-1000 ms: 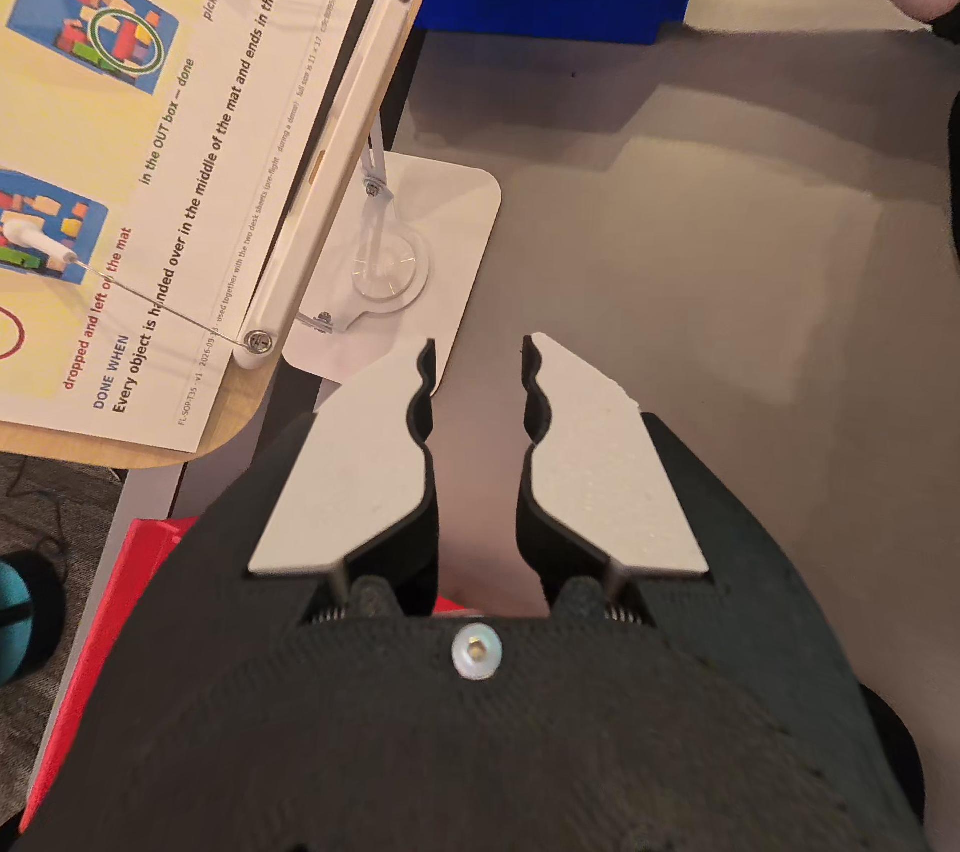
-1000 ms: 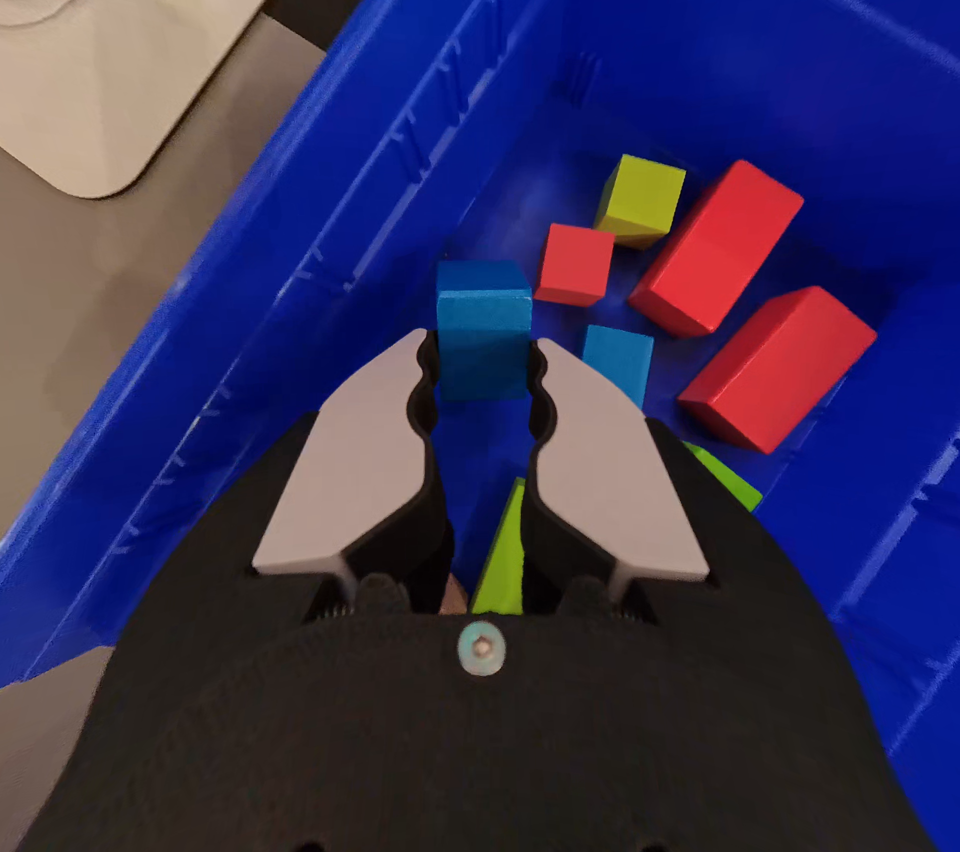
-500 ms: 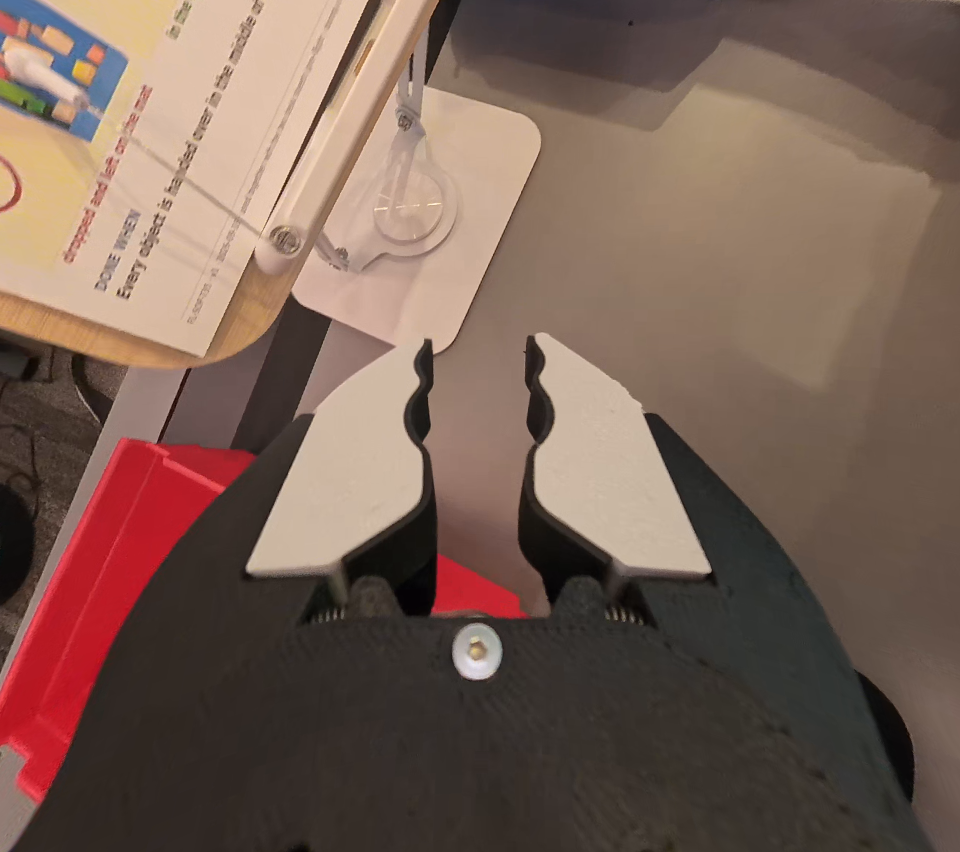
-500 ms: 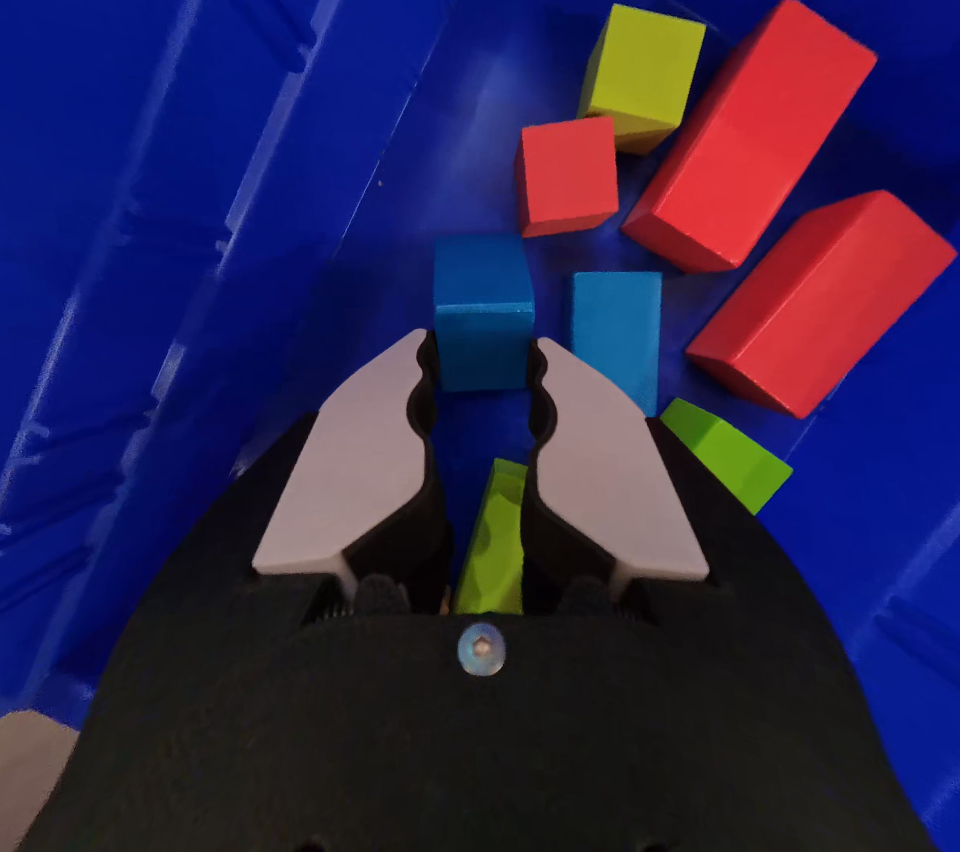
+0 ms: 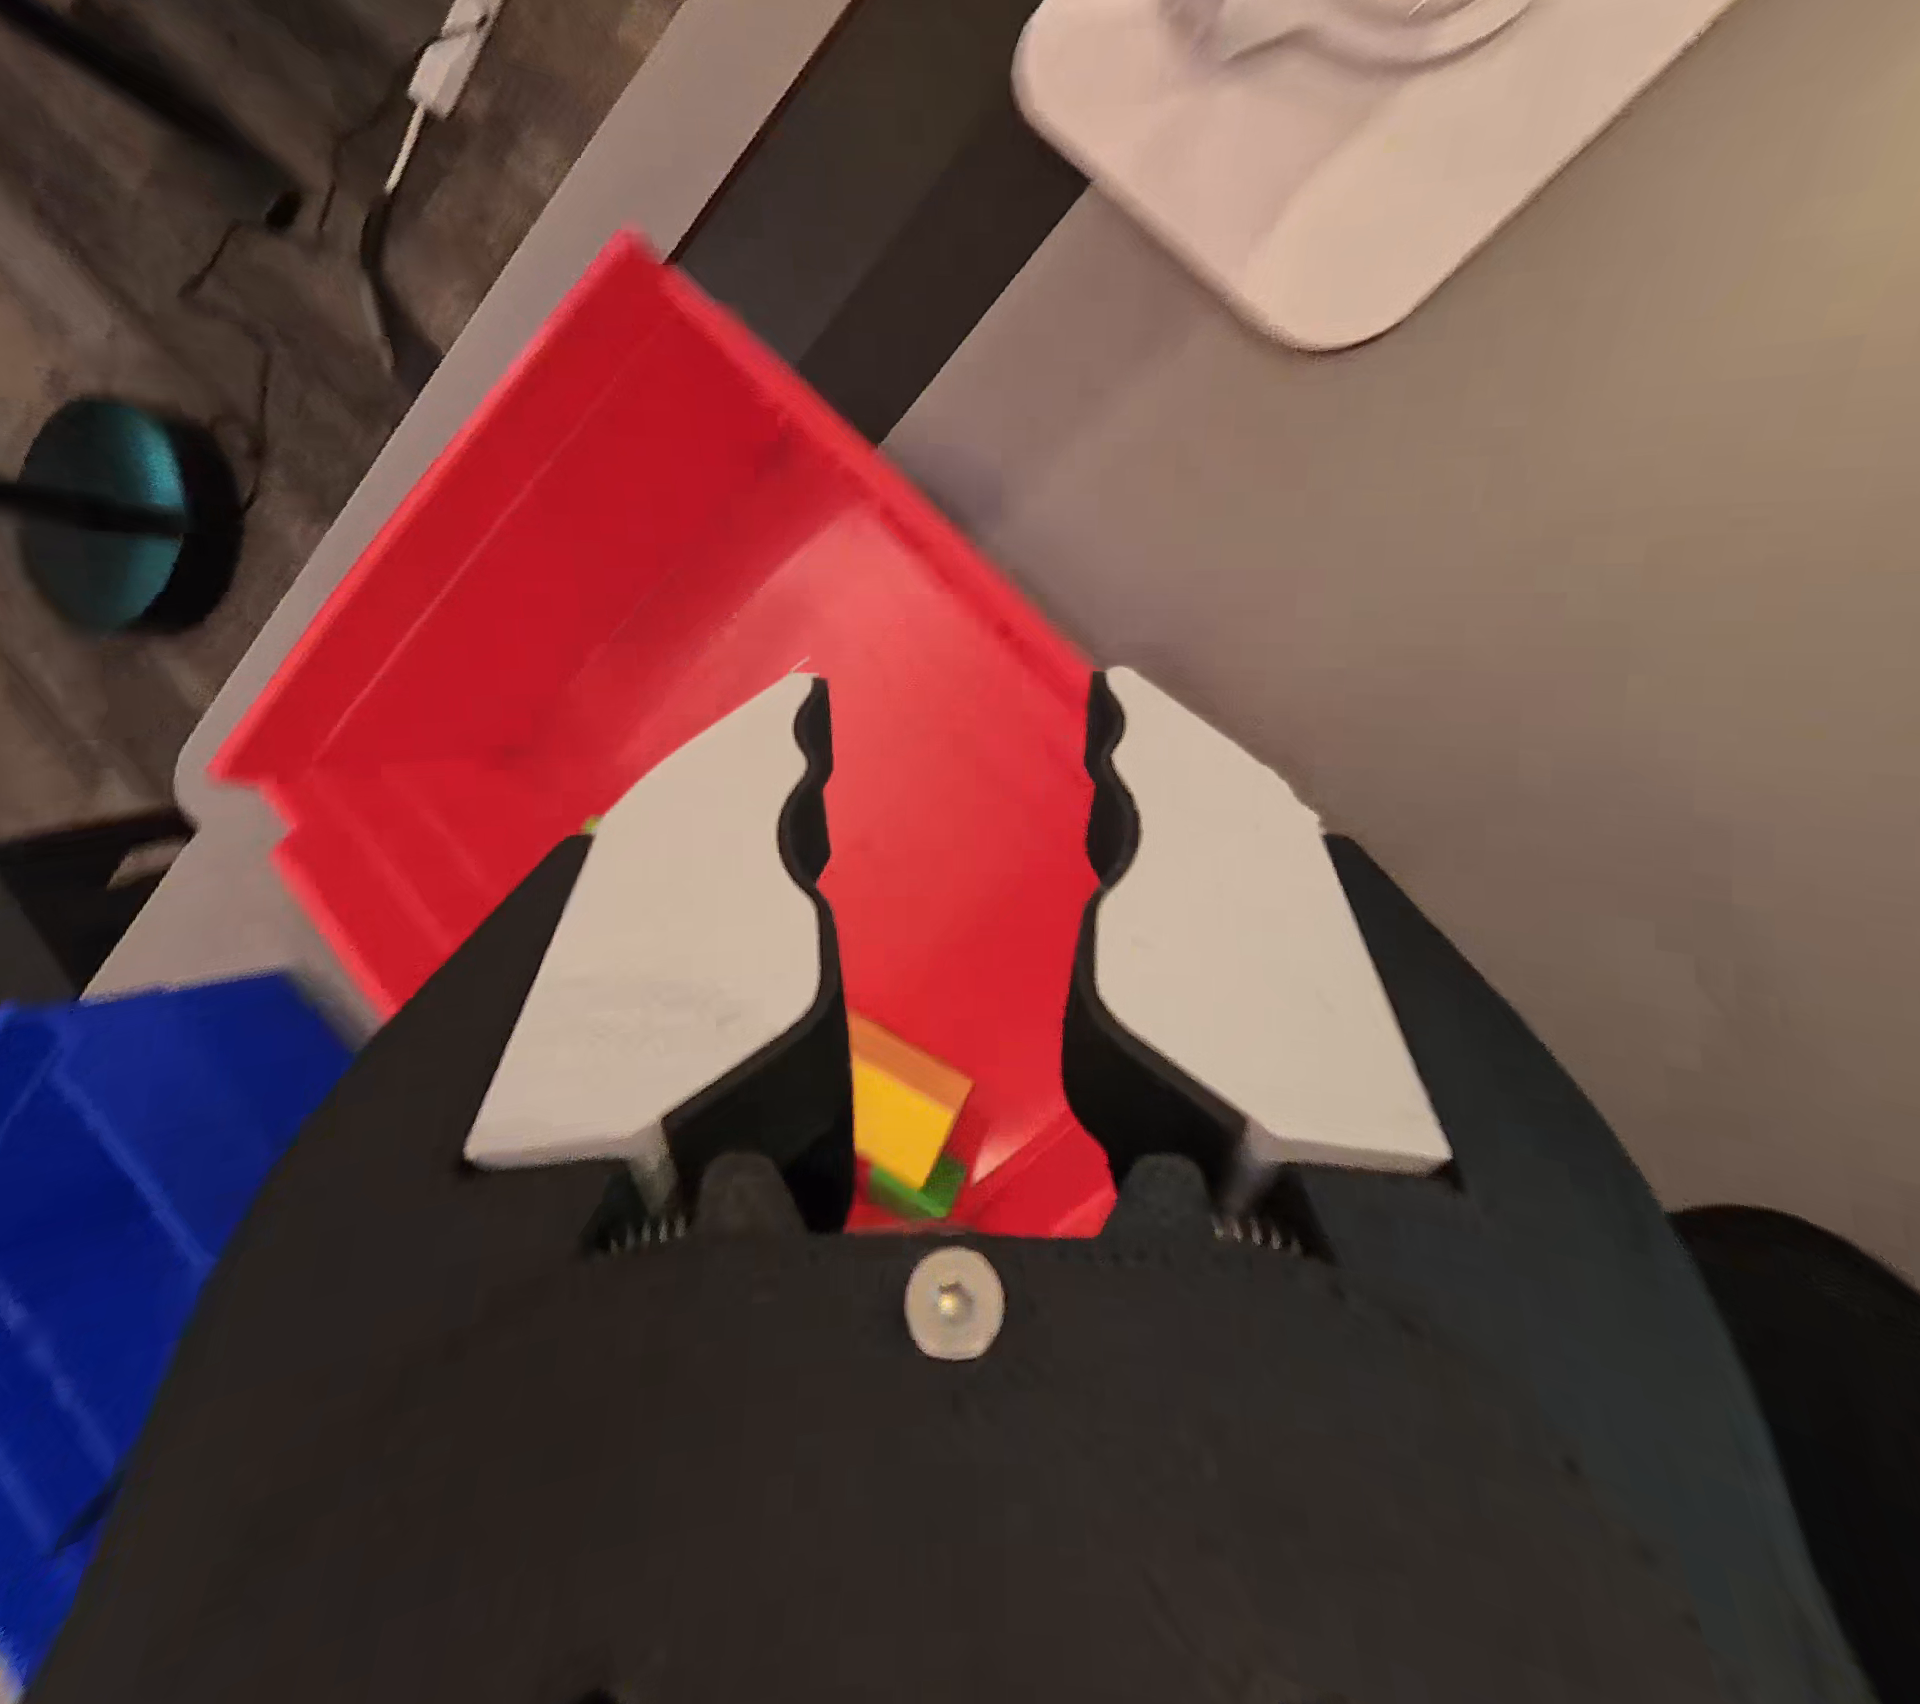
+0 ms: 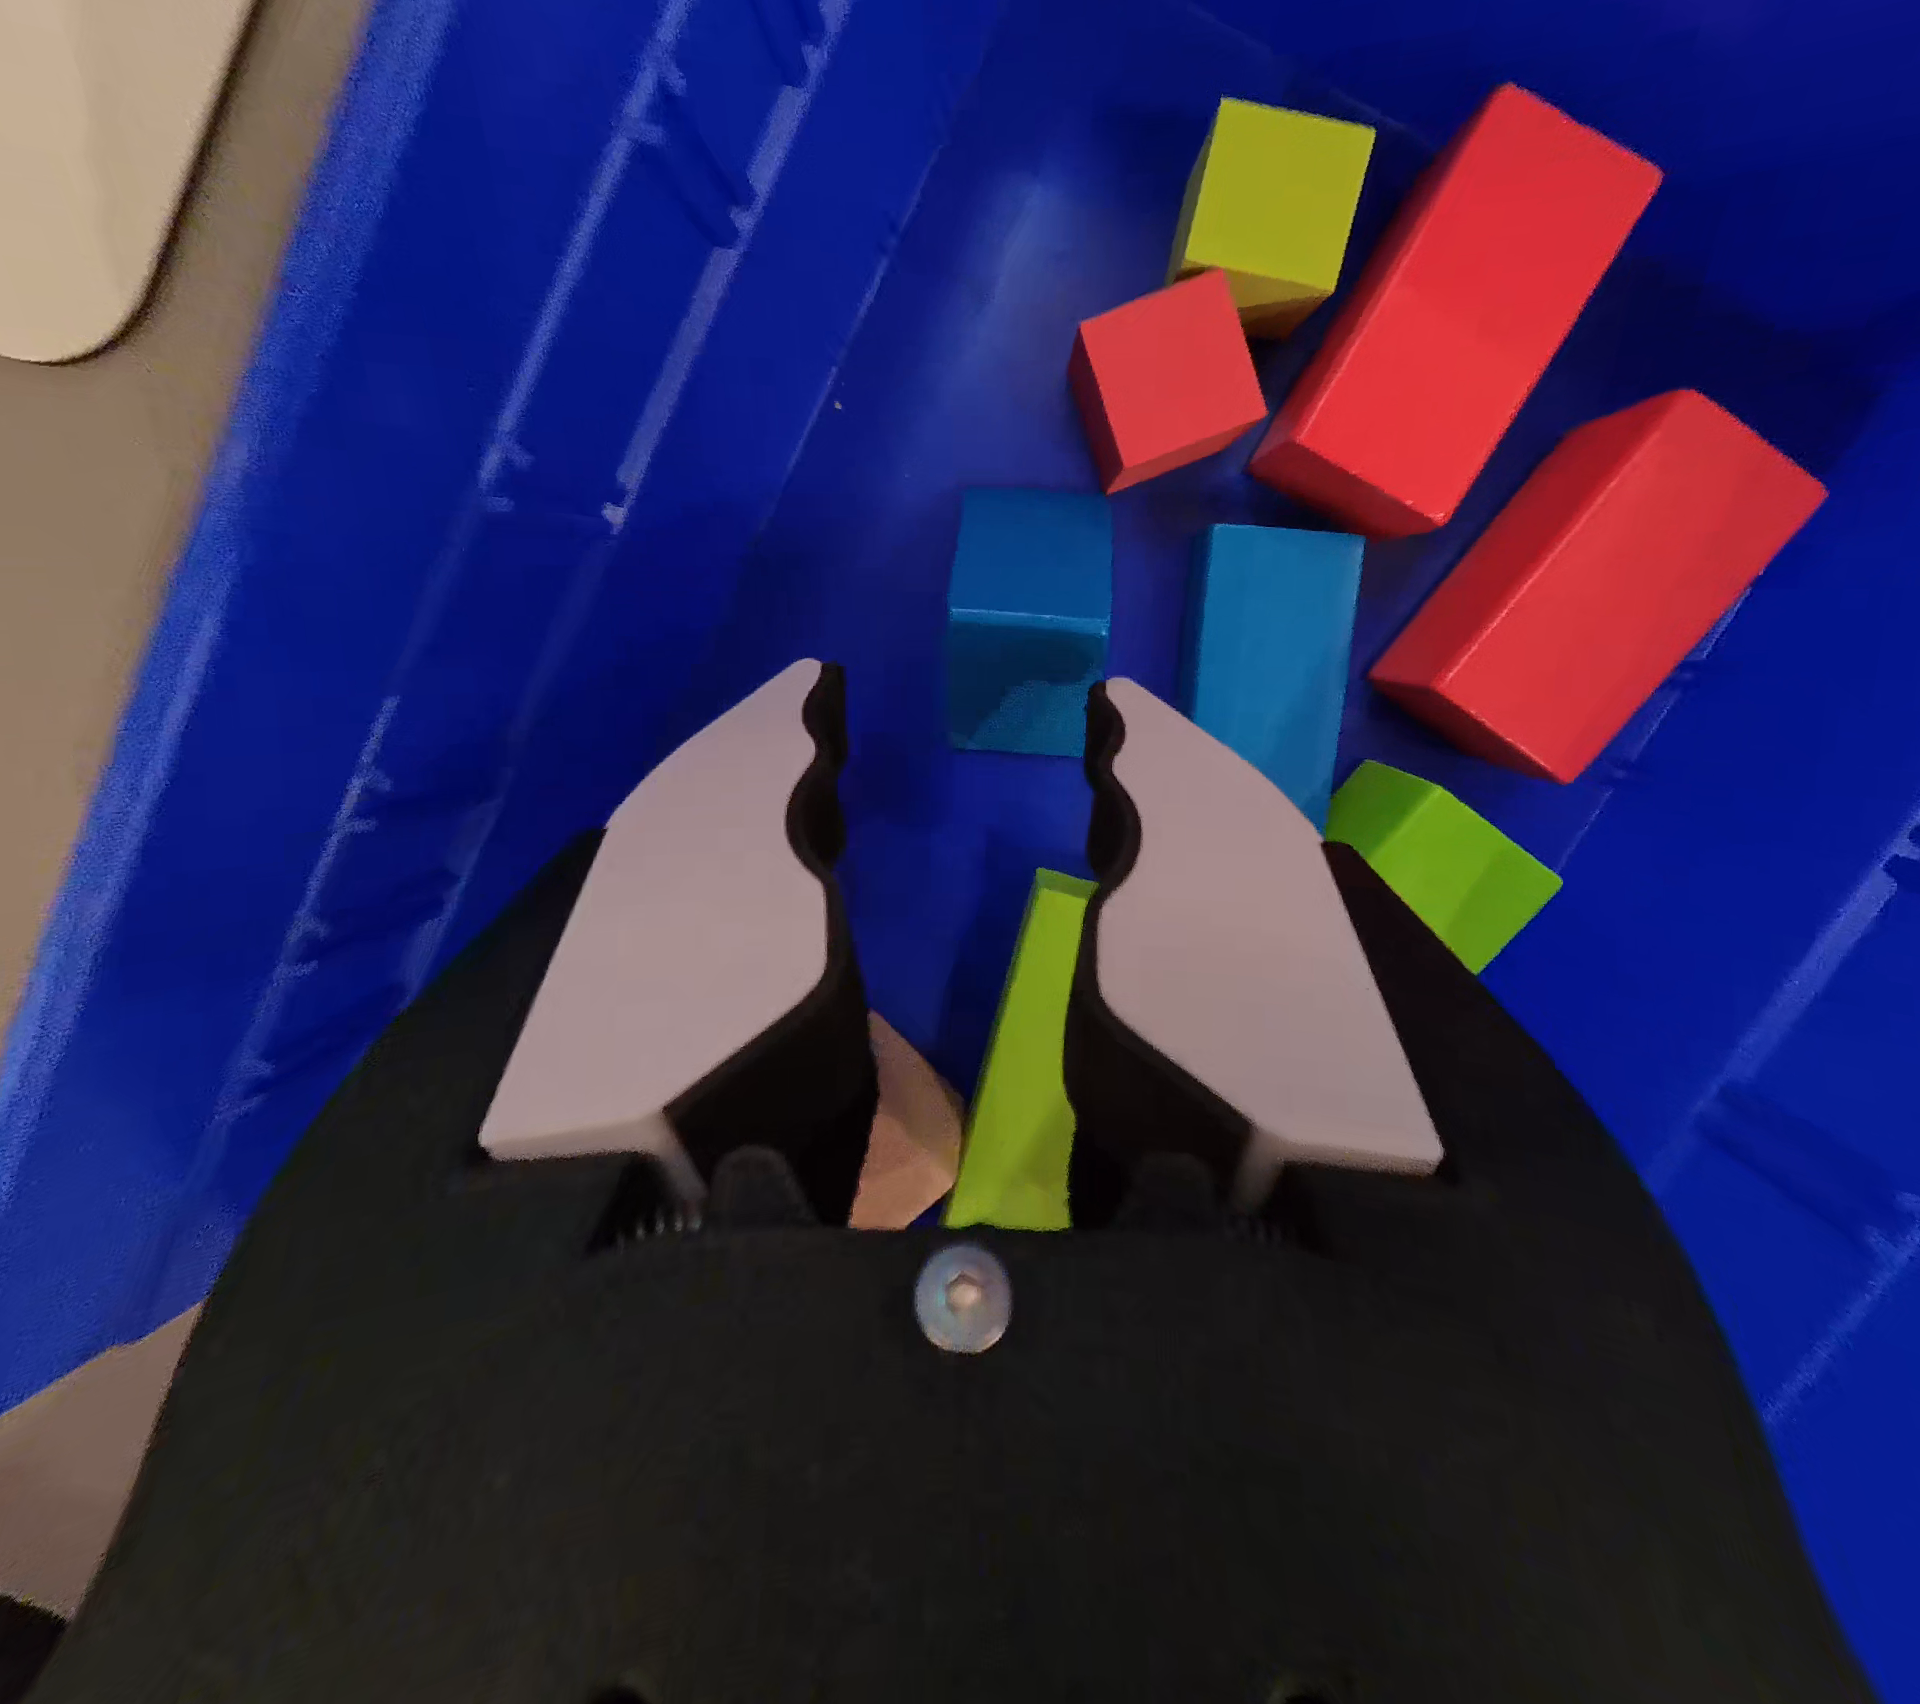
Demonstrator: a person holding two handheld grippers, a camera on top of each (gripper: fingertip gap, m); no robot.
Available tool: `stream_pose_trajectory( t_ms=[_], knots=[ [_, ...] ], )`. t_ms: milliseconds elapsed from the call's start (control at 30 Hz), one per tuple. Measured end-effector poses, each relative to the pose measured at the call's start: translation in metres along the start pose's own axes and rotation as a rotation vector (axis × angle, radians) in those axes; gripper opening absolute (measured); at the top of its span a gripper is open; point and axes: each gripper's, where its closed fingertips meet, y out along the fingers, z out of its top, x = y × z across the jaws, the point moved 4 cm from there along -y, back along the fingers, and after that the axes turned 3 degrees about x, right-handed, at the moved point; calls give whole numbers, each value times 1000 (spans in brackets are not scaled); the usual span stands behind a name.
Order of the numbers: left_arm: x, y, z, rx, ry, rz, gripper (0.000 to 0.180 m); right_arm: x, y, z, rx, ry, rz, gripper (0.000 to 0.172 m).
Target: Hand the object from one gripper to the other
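Observation:
My right gripper [image 6: 956,688] is open inside the blue bin [image 6: 623,304]. A blue cube [image 6: 1023,615] lies on the bin floor just beyond the fingertips. It sits off to the right fingertip's side, and the pads do not press on it. My left gripper [image 5: 956,698] is open and empty above the red bin [image 5: 436,574]. A yellow-orange block [image 5: 904,1104] and a green block [image 5: 920,1187] lie in the red bin, seen between the fingers.
The blue bin also holds a long blue block [image 6: 1273,646], a red cube [image 6: 1169,376], a yellow-green cube [image 6: 1278,210], two long red blocks [image 6: 1455,304], green blocks [image 6: 1444,865] and a tan block [image 6: 904,1135]. A white stand base [image 5: 1403,96] lies on the grey mat. A blue bin corner [image 5: 125,1187] shows at lower left. Left tips to right tips: about 60 cm.
My right jaws opened and the blue cube left the grasp, coming to rest on the bin floor. My left gripper swung from the mat to over the red bin and opened wider.

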Motion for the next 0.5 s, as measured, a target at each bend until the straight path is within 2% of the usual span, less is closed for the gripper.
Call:
stream_pose_trajectory(
  t_ms=[300, 400, 500],
  knots=[
    [-60, 41, -71, -262, -124, 129, 51, -7, -22, 13, 54, -33, -29, 41],
    [-72, 59, -95, -370, -207, 161, 46, -9, -24, 14, 58, -42, -33, 40],
    [-82, 71, -106, -423, -264, 213, 45, -11, -26, 17, 65, -52, -36, 40]
  ],
)
